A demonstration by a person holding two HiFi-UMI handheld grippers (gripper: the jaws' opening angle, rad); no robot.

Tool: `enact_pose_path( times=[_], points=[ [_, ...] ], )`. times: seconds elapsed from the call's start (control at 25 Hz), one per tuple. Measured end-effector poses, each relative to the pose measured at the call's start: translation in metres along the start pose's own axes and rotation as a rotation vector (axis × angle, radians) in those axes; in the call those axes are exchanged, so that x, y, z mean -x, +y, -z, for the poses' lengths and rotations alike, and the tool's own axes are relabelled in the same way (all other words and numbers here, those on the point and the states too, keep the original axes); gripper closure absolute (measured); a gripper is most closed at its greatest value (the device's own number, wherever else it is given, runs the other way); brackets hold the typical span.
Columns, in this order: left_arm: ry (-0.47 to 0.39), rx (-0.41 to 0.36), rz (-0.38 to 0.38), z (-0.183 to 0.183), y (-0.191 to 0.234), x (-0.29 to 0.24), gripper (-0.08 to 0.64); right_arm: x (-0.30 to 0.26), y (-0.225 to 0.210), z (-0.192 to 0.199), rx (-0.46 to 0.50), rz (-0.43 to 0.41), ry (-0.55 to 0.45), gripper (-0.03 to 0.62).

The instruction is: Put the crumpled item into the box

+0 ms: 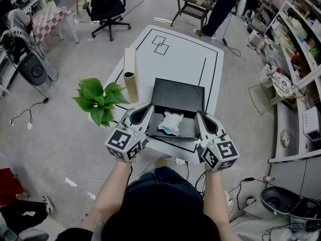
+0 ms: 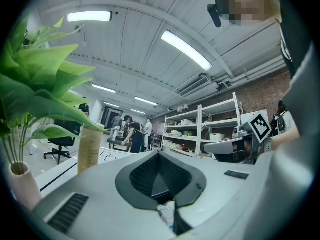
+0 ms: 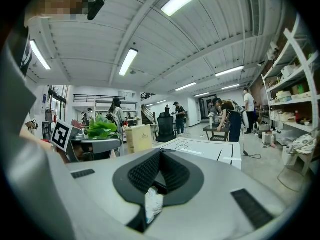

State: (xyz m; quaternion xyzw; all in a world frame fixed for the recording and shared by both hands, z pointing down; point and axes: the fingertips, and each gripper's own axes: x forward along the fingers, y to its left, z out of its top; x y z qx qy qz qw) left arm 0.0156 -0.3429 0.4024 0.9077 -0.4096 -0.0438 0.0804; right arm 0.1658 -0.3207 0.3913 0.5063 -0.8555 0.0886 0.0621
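A black box (image 1: 186, 133) stands open on the white table, its lid (image 1: 178, 95) raised at the far side. The crumpled white and blue item (image 1: 170, 123) lies inside it. My left gripper (image 1: 149, 106) is at the box's left edge and my right gripper (image 1: 199, 114) at its right edge, both pointing inward with the item between them. Both sets of jaws are shut with nothing in them. In the left gripper view the item (image 2: 167, 215) shows low, beyond the closed left gripper (image 2: 159, 155). The right gripper view shows the item (image 3: 153, 204) below the closed right gripper (image 3: 160, 153).
A green plant (image 1: 98, 99) in a white vase stands just left of my left gripper, with a tall beige carton (image 1: 130, 74) behind it. The table (image 1: 175, 49) stretches away beyond the box. An office chair (image 1: 108, 6), shelves (image 1: 301, 34) and people stand further off.
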Motion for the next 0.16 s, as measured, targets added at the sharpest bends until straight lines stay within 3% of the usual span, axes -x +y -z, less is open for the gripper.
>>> enact_pose_path(
  times=[0.16],
  points=[
    [0.004, 0.002, -0.003, 0.0035, 0.0029, -0.0031, 0.558, -0.0041, -0.0024, 0.0022, -0.001, -0.003, 0.003, 0.589]
  ],
)
